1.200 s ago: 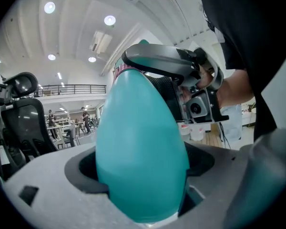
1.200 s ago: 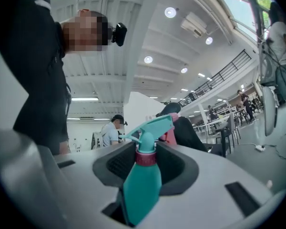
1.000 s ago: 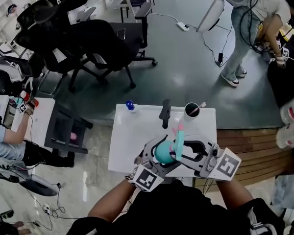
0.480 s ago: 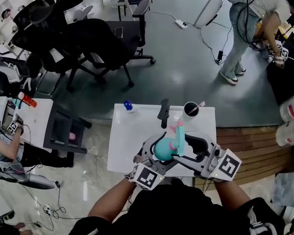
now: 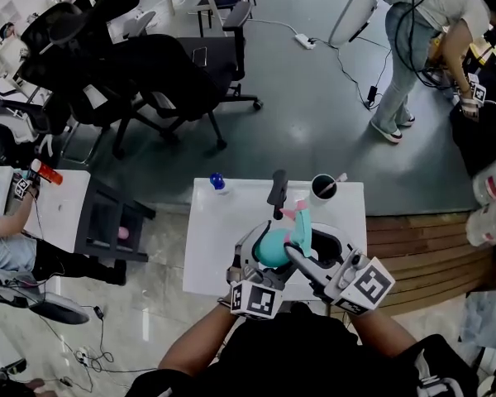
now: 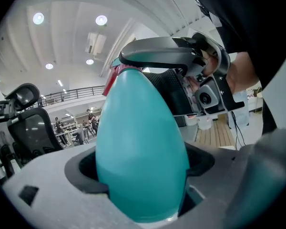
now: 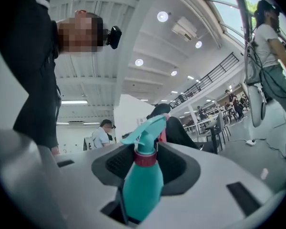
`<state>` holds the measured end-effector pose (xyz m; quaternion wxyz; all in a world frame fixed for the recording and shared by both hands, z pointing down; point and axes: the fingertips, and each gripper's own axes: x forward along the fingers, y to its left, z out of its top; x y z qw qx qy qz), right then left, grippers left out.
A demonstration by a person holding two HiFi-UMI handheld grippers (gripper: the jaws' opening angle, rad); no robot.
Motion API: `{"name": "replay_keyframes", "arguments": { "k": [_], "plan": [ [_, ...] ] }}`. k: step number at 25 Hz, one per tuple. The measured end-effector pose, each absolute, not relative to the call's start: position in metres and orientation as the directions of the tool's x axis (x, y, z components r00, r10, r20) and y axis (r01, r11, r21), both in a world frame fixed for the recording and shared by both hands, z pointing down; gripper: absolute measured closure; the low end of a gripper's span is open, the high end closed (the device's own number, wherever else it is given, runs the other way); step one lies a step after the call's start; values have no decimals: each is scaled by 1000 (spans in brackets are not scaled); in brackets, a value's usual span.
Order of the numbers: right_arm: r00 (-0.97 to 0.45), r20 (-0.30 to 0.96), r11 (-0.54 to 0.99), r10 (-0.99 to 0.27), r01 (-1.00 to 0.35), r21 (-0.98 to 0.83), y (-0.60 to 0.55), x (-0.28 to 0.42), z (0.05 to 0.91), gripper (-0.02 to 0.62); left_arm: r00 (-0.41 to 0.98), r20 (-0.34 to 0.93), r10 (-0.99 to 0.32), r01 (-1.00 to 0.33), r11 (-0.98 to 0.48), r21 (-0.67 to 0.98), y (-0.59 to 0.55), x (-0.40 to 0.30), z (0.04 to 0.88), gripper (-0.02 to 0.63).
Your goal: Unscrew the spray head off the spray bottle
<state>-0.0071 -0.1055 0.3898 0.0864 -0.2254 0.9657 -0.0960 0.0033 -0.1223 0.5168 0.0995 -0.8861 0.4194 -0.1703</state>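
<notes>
Where the head view looks steeply down, a teal bottle is seen held above a white worktop, tilted, with its spray head pointing away from the person. The left tool is wrapped round the body from the left. The right tool reaches in from the right, with its jaws about the bottle's upper end. A cup is seen at the worktop's far edge, well apart from the bottle.

In the left tool view, most of the frame is filled by the bottle's body, which is pinched between the two grey jaws. One jaw of the right tool is seen arched over the bottle's top.

In the right tool view, the bottle is seen standing between the jaws, with a red collar and the spray head above it. These jaws have just been closing and are part-spread. Dark gaps are left on either side of the collar, so no pinch is seen yet.

The step in hand is judged to be a fresh hold between unscrewing turns, as the head is not yet off. Next, the right jaws would need to be pressed onto the head or collar. They would then be rolled while the body is fixed by the left tool. A loose hold could slip.
</notes>
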Motion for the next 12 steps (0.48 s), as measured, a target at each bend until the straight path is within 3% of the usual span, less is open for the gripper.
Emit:
{"name": "replay_keyframes", "arguments": {
  "k": [5, 12],
  "plan": [
    [-902, -139, 907, -408, -383, -177, -98, -13, 391, 455, 620, 206, -757, -689, -651, -319, -118, 1, 518, 139],
    [-965, -146, 976, -217, -211, -58, -71, -16, 382, 457, 798, 163, -580, -544, -810, -221, -89, 14, 502, 138]
  ]
}}
